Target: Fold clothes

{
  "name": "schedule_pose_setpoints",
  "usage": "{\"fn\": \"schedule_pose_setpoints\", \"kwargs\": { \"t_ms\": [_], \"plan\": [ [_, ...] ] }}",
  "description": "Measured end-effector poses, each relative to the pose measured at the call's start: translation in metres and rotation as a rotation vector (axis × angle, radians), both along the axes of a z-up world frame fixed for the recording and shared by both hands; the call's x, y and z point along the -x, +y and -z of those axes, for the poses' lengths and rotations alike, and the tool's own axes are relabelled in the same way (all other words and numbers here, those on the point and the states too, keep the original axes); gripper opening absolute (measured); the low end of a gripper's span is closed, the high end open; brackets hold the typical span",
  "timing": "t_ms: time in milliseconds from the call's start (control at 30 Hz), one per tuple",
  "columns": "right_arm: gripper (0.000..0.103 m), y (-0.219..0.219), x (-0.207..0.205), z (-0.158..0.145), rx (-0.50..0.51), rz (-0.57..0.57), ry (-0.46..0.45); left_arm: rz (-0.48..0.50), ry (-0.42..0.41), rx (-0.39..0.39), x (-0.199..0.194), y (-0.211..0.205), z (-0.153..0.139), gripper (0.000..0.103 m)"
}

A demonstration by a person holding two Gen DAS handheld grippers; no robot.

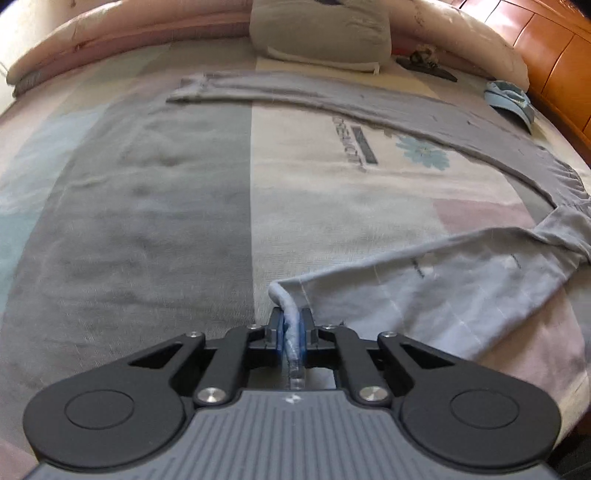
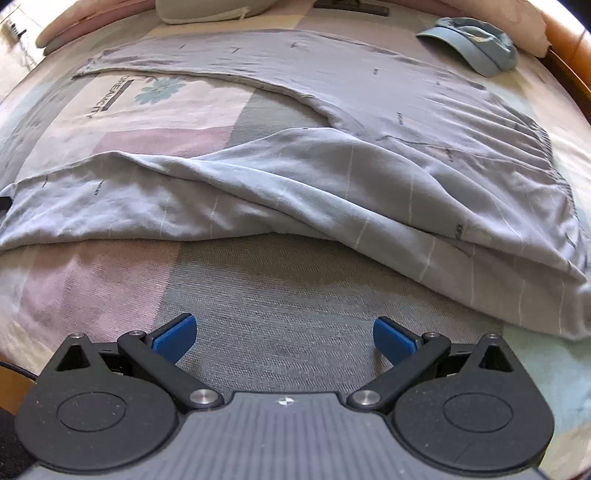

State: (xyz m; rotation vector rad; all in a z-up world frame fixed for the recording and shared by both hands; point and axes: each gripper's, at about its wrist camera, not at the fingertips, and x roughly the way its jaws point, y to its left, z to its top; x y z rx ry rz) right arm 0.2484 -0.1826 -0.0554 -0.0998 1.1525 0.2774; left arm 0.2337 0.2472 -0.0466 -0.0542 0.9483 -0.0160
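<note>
While the left hand-held gripper (image 1: 291,328) is clamped tight on a rolled-up hem corner of the grey trousers (image 1: 424,280), its blue pads (image 1: 303,332) are squeezed right against the cloth, so that corner is properly pinched. From there the leg runs off to the right and far side across the bed (image 1: 147,221), and the other leg lies flat further back, stretching left toward a grey pillow (image 1: 321,33). Over on the right hand-held gripper (image 2: 284,338), the jaws are spread wide apart with nothing between them, just hovering over bare bedspread on the near side of the trousers (image 2: 332,192). The near leg is bunched and wrinkly, folded partway over itself. A blue cap (image 2: 476,44) sits at the far right of the bed, apart from the trousers, near the wooden headboard (image 1: 554,55).
</note>
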Motion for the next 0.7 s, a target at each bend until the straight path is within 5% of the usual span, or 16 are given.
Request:
{"fn": "schedule_pose_setpoints", "kwargs": {
  "t_ms": [400, 533, 700],
  "plan": [
    [0.103, 0.002, -0.008, -0.010, -0.006, 0.020, -0.038, 0.107, -0.344, -0.027, -0.012, -0.002, -0.110, 0.006],
    [0.103, 0.004, -0.010, -0.010, -0.009, -0.007, -0.036, 0.137, -0.335, 0.001, 0.023, 0.000, -0.096, 0.006],
    [0.103, 0.006, -0.019, -0.006, 0.005, -0.049, -0.023, 0.088, -0.196, 0.037, 0.073, 0.001, -0.054, 0.006]
  ]
}}
